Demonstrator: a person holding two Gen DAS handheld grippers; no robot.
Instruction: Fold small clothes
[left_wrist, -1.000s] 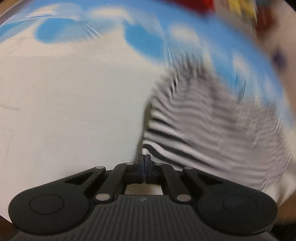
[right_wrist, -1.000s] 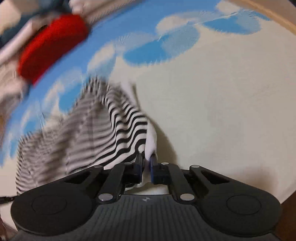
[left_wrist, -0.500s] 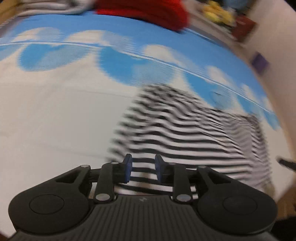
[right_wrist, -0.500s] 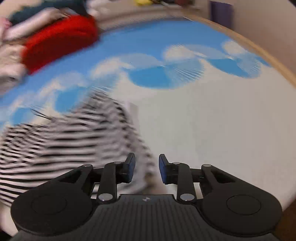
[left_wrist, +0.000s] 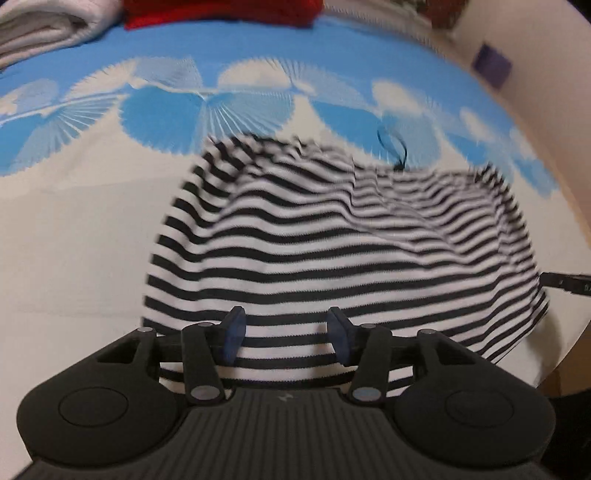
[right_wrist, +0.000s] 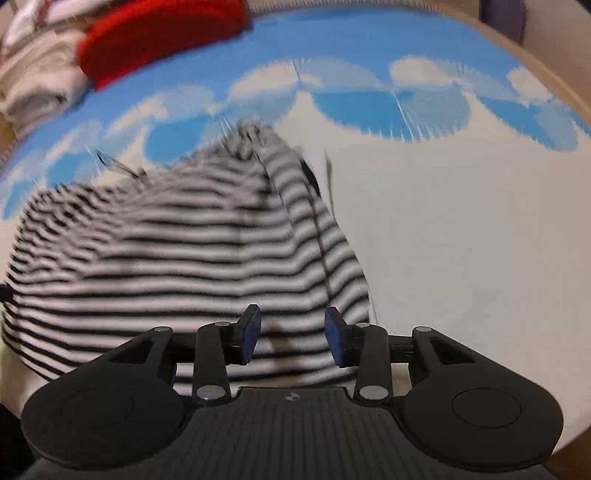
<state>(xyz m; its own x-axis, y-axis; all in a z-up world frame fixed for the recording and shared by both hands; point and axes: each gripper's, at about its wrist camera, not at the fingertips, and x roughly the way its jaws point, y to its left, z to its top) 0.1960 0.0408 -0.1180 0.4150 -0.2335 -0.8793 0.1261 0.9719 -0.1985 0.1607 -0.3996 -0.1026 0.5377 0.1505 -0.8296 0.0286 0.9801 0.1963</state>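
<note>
Left wrist: striped garment (left_wrist: 332, 251) lengthwise left-right

My left gripper (left_wrist: 284, 334) hangs over the near edge of the garment (left_wrist: 332, 251), which lies on the cloth (left_wrist: 74, 251), and my right gripper (right_wrist: 293, 336) hangs over the same edge further right. I see the cloth bare to the garment's left and right. Behind it, at the cloth's far edge, sit a folded pile (right_wrist: 40, 77) and another item (right_wrist: 155, 33) just beside it.

Two close, downward views, shared striped garment (left_wrist: 332, 251)
</note>
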